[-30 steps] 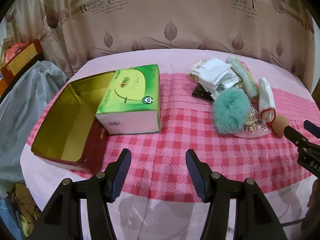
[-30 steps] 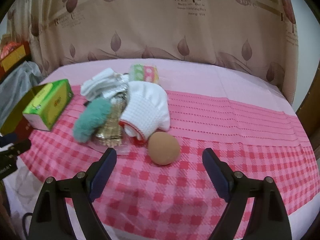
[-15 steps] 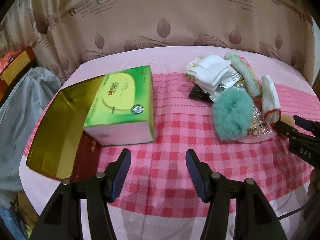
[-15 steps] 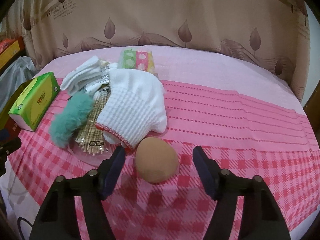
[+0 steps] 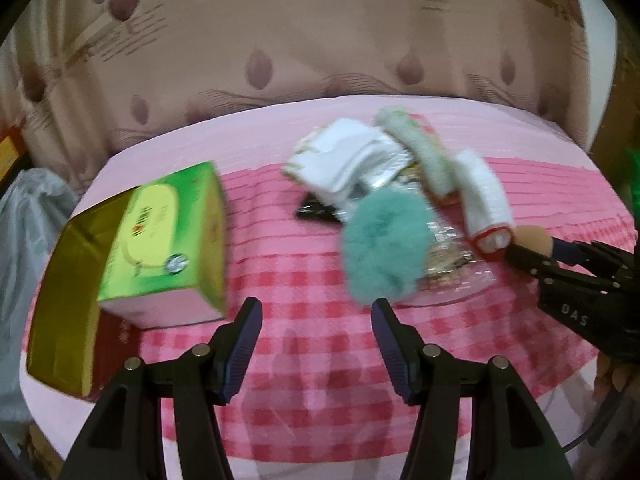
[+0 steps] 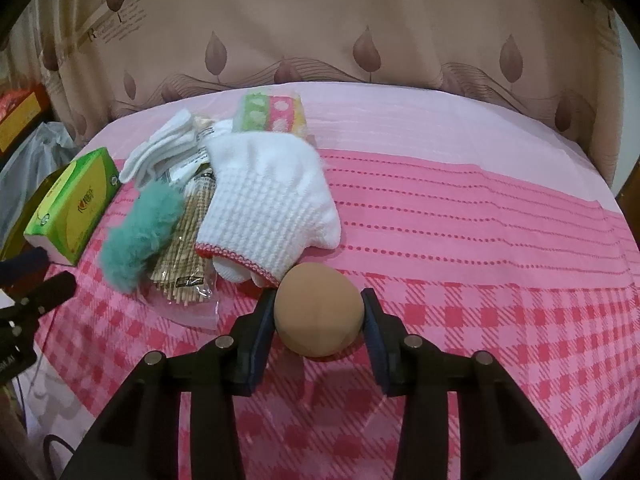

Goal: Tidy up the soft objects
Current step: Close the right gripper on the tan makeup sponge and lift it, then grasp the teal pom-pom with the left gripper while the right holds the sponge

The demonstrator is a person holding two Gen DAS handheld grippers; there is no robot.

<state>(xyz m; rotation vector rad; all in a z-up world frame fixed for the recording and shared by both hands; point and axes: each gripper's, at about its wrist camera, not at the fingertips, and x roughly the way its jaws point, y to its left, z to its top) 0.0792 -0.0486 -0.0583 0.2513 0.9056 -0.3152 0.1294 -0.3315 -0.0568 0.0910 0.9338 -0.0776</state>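
White knit glove [image 6: 272,196] touching sponge [image 6: 319,310]

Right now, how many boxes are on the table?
2. The green tissue box stands at the left side, and the open gold tin box lies beside it, further left. Others may be hidden.

The left wrist view is smeared, so the print on the green tissue box [image 5: 168,240] cannot be read there, and the gold tin [image 5: 60,312] behind it shows only part of its inside. A dark packet [image 5: 316,210] lies mostly hidden under the white socks [image 5: 344,160] and the teal pompom [image 5: 384,248]. In the right wrist view the tan sponge [image 6: 319,309] sits between the closing right gripper [image 6: 319,312] pads, covering its own contact with the surface. The left gripper [image 6: 36,292] there is cut off by the edge; the clear bag's [image 6: 188,248] contents are possibly wooden sticks.
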